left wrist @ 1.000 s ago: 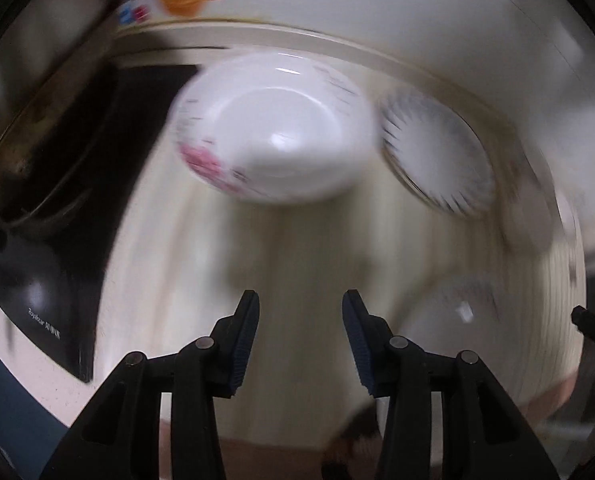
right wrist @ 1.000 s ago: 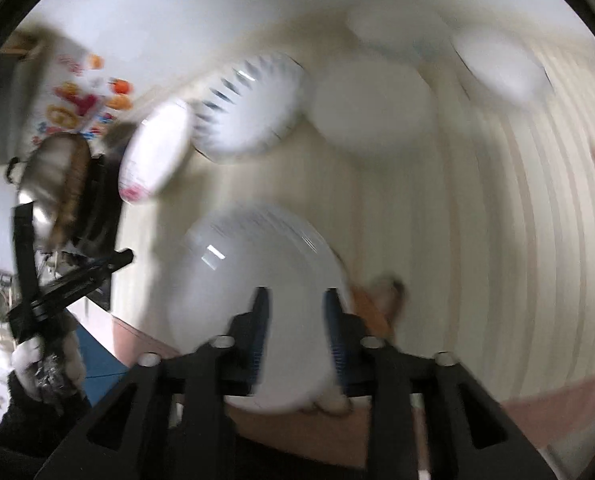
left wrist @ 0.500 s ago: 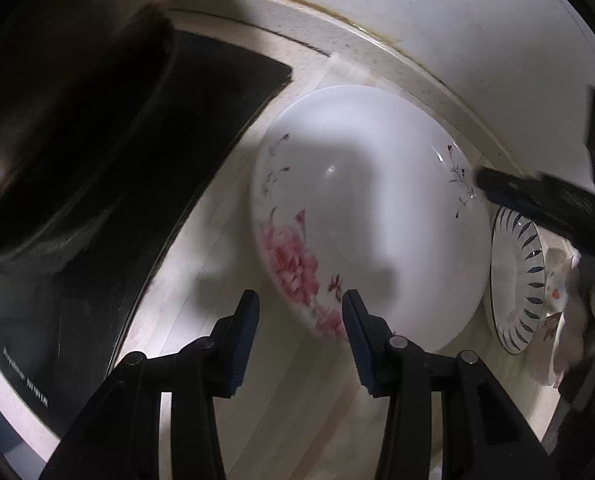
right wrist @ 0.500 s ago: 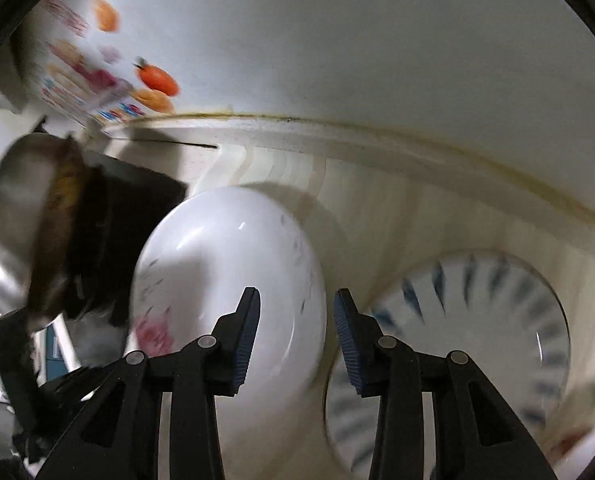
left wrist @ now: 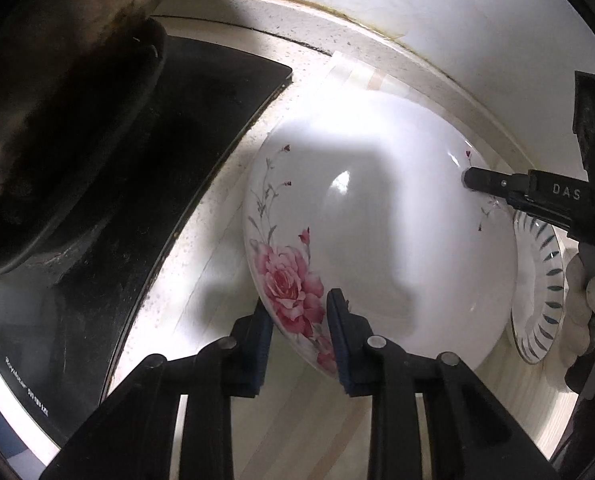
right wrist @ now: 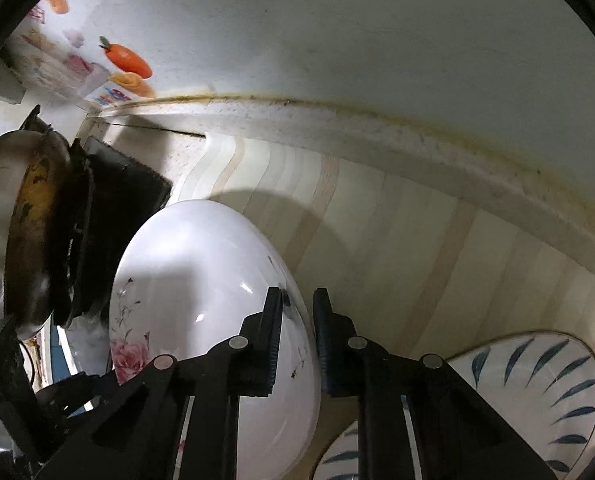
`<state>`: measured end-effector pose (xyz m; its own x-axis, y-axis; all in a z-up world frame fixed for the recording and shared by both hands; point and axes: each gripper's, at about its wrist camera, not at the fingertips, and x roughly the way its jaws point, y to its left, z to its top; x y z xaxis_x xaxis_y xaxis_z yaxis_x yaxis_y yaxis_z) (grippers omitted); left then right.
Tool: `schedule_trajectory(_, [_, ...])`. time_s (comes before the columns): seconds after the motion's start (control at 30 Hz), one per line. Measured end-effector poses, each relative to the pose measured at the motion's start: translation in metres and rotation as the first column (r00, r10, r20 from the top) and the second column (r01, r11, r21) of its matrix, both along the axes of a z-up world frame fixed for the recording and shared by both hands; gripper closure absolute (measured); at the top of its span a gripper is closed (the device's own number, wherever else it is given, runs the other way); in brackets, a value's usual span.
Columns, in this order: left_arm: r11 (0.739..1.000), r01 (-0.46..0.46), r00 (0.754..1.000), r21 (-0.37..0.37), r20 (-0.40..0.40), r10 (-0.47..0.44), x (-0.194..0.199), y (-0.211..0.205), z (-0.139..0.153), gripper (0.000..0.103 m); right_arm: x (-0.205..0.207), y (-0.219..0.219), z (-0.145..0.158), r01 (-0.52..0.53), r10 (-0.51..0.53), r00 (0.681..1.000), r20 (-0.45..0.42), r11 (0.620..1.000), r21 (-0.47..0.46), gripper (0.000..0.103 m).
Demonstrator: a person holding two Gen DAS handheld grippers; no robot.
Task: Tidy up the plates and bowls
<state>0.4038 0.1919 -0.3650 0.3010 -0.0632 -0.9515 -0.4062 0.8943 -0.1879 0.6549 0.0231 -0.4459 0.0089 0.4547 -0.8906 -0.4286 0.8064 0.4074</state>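
A large white rose-patterned plate [left wrist: 381, 224] lies on the striped counter, beside the black stove. My left gripper [left wrist: 299, 314] straddles its near rim at the pink rose, one finger under and one over, with a gap still showing. My right gripper [right wrist: 297, 316] straddles the opposite rim of the same plate [right wrist: 201, 300], jaws narrow but not pinched shut. The right gripper also shows in the left wrist view [left wrist: 469, 180], touching the far rim. A blue-striped plate [right wrist: 537, 392] lies just right of the rose plate and also shows in the left wrist view [left wrist: 541, 292].
A black stove top [left wrist: 169, 152] with a dark wok [left wrist: 57, 100] stands to the left. The wall [right wrist: 337, 40] with fruit stickers [right wrist: 127, 60] runs along the back of the counter [right wrist: 397, 248].
Both grippers have moved in on the rose plate and now straddle its opposite rims. The right gripper's jaws have narrowed.
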Motion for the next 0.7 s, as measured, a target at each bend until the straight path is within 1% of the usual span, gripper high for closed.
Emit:
schedule_trajectory(0.1, [1.000, 0.013, 1.000, 0.008, 0.007, -0.013, -0.004, -0.007, 0.006, 0.079, -0.009, -0.008, 0.008, -0.011, 0.011, 1.000, 0.022, 1.000, 0.009, 0.086])
schedule_trajectory(0.17, [1.000, 0.019, 1.000, 0.000, 0.015, -0.019, -0.008, -0.011, 0.012, 0.079, -0.018, -0.019, 0.018, -0.010, 0.009, 1.000, 0.030, 1.000, 0.019, 0.086])
schedule_trajectory(0.3, [0.998, 0.055, 0.998, -0.008, 0.036, -0.055, -0.014, -0.025, 0.030, 0.079, -0.037, -0.041, 0.034, -0.013, 0.013, 0.998, 0.054, 1.000, 0.009, 0.086])
schedule_trajectory(0.33, [0.998, 0.065, 0.997, -0.009, 0.040, -0.064, -0.016, -0.024, 0.033, 0.079, -0.042, -0.048, 0.037, -0.003, 0.003, 0.999, 0.051, 1.000, 0.016, 0.086])
schedule_trajectory(0.53, [0.988, 0.156, 0.985, 0.003, 0.077, -0.156, -0.030, -0.054, 0.064, 0.079, -0.079, -0.095, 0.069, 0.074, -0.077, 0.994, 0.073, 0.996, 0.050, 0.086])
schedule_trajectory(0.7, [0.969, 0.248, 0.963, 0.005, 0.108, -0.247, -0.045, -0.082, 0.089, 0.079, -0.124, -0.143, 0.099, 0.143, -0.150, 0.984, 0.098, 0.987, 0.075, 0.086])
